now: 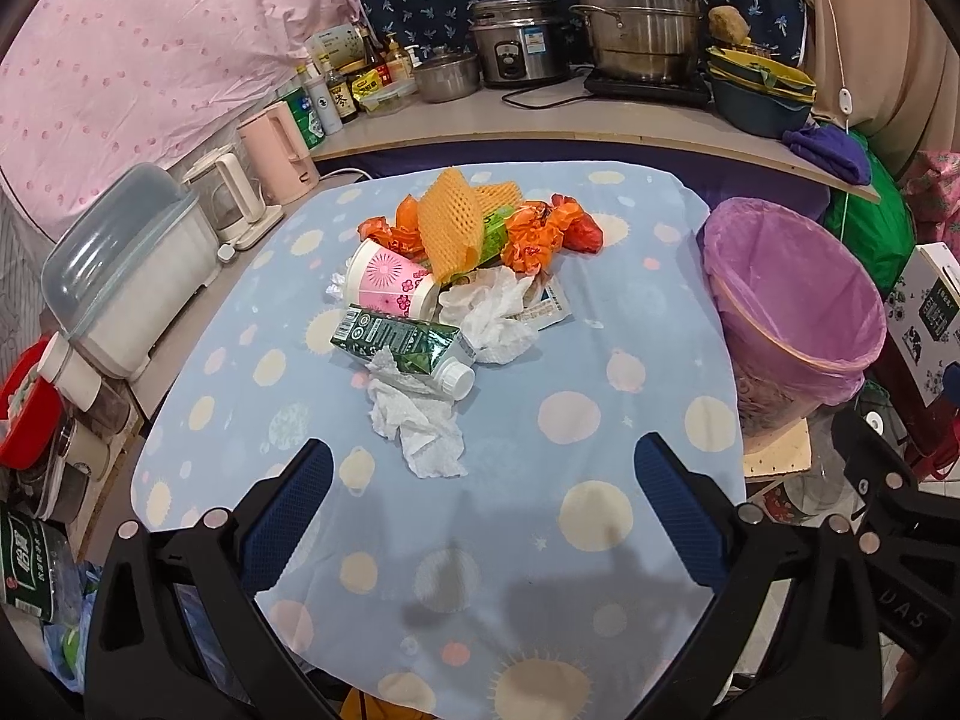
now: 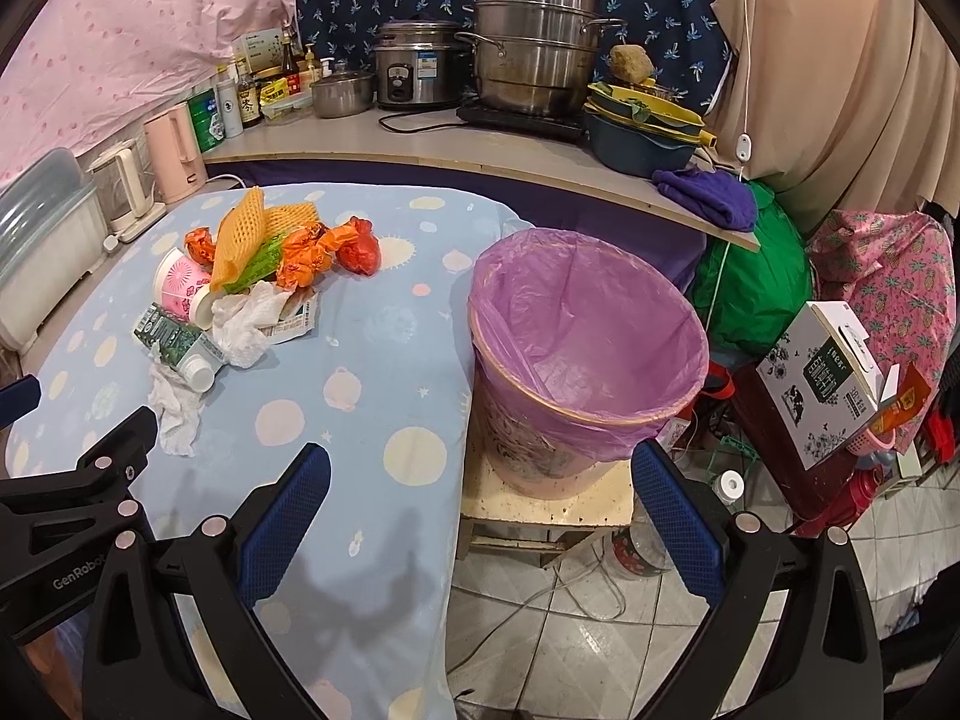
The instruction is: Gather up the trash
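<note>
Start of the collecting step as I judge it: nothing picked yet, all trash sits in one pile on the bench (image 1: 630,438) toward its far edge, left of centre. My left gripper (image 1: 483,483) hovers over the near part of the bench, jaws wide apart and empty, aimed at the pile. Nearest item is the crumpled white tissue (image 1: 420,426), touching the green carton (image 1: 396,342) behind it; pink paper cup (image 1: 390,282), orange foam net (image 1: 450,222) and orange wrappers (image 1: 534,234) lie further back. My right gripper (image 2: 480,489) also has jaws wide apart, holding nothing, pointed at the purple-lined bin (image 2: 585,354), which stands on a low stool just beside the bench's right edge and looks empty. Next move: push left gripper forward, close on tissue, carry right to bin
</note>
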`<act>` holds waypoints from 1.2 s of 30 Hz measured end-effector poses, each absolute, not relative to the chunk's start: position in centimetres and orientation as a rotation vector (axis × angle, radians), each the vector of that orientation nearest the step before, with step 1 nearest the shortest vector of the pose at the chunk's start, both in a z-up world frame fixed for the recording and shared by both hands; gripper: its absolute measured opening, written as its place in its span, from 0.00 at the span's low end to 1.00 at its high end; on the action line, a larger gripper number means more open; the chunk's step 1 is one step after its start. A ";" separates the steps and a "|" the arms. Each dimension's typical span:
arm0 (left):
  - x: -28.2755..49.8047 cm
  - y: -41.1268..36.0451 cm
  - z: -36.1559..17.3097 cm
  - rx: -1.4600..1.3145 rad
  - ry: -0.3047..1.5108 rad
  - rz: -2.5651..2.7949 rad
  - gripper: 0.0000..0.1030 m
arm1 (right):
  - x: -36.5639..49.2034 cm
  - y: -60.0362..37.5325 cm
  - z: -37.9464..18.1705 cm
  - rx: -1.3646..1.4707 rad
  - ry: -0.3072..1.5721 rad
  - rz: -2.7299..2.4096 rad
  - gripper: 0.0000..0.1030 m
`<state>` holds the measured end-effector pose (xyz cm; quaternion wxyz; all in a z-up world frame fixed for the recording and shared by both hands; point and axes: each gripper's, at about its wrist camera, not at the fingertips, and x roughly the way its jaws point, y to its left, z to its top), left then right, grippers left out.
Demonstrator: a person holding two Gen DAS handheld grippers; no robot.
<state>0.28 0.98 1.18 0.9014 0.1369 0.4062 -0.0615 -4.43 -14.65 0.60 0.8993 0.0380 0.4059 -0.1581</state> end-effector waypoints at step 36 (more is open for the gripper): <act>0.8 1.7 0.7 0.275 0.846 -0.120 0.93 | -3.8 -14.4 0.4 0.078 0.841 -0.324 0.94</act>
